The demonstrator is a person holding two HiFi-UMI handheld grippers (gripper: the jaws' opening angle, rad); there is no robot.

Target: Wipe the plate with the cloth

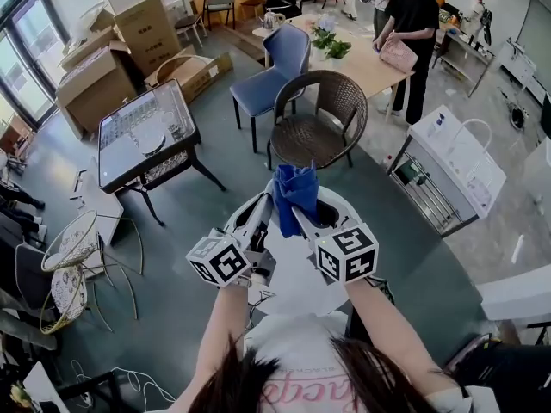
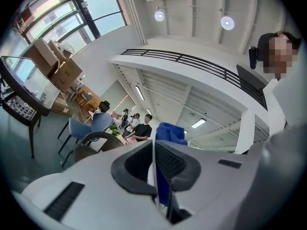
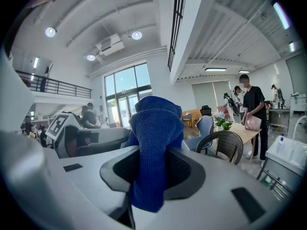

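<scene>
Before a wicker chair [image 1: 314,119], the right gripper's [image 3: 152,169] fingers [image 3: 184,169] clamp the blue cloth [image 3: 156,123], which bunches up above them just beside the white plate [image 2: 153,152], gripped edge-on between the left gripper's [image 2: 154,181] fingers [image 2: 175,163].

A brown wicker chair [image 1: 314,114] stands at upper centre, with a blue chair [image 1: 274,67] just above it. A glass-topped table [image 1: 146,132] sits at left, cardboard boxes [image 1: 103,67] at upper left, and a person in black [image 1: 411,33] beside a wooden table [image 1: 366,67] at upper right.
</scene>
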